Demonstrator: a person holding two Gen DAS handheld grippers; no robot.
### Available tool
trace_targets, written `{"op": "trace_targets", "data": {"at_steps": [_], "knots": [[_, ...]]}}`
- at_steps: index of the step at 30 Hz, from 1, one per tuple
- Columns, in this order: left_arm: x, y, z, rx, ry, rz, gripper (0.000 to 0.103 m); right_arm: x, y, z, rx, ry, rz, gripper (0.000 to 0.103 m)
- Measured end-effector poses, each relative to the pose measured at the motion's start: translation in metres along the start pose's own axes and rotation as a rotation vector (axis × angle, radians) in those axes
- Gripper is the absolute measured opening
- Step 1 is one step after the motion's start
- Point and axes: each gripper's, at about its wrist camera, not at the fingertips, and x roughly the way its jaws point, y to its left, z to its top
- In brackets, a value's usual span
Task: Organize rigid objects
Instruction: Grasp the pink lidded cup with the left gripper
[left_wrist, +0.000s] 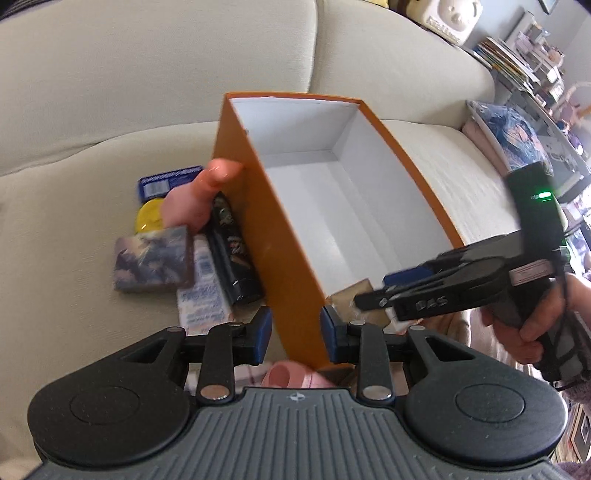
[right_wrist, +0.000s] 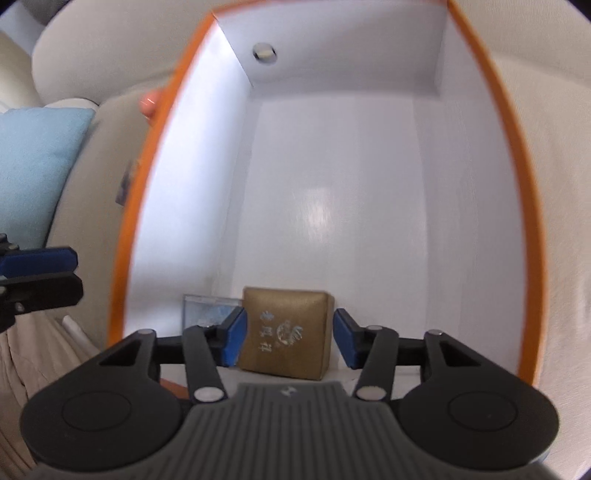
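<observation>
L gripper (left_wrist: 296, 332) clamps orange box (left_wrist: 258, 206) wall; R gripper (right_wrist: 289, 341) gapes round gold case (right_wrist: 286, 334), clear item (right_wrist: 207, 310) behind half-hidden.

Glossy white cardboard box (right_wrist: 332, 206); gold case (right_wrist: 286, 336) perhaps leatherette.

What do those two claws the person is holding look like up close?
Both look alike: the left claw and right claw have black linkage arms with silver rivets, blue pads on the fingertips, round black side discs and a ribbed grey body. The left wrist view shows the right one's black handle, green light and cable.
</observation>
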Motion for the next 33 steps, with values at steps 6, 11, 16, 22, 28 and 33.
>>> {"op": "trace_targets", "data": {"at_steps": [6,11,16,22,28,33], "knots": [[-0.005,-0.002,-0.034,-0.057,-0.009,0.052,0.043,-0.041,0.034,-0.025,-0.107,-0.187,-0.035,0.063],[0.005,-0.010,-0.059,-0.131,-0.006,0.059,0.058,-0.055,0.063,-0.051,-0.160,-0.299,-0.097,0.071],[0.030,-0.012,-0.061,-0.207,0.012,0.040,0.063,-0.055,0.076,-0.080,-0.195,-0.315,-0.133,0.048],[0.059,-0.005,-0.063,-0.284,0.021,0.071,0.063,-0.017,0.074,-0.094,-0.166,-0.184,-0.110,0.029],[0.075,0.001,-0.068,-0.307,0.044,0.034,0.076,0.008,0.074,-0.088,-0.167,-0.145,-0.100,0.026],[0.093,0.006,-0.069,-0.336,0.070,-0.015,0.079,0.018,0.071,-0.087,-0.165,-0.106,-0.082,0.026]]}}
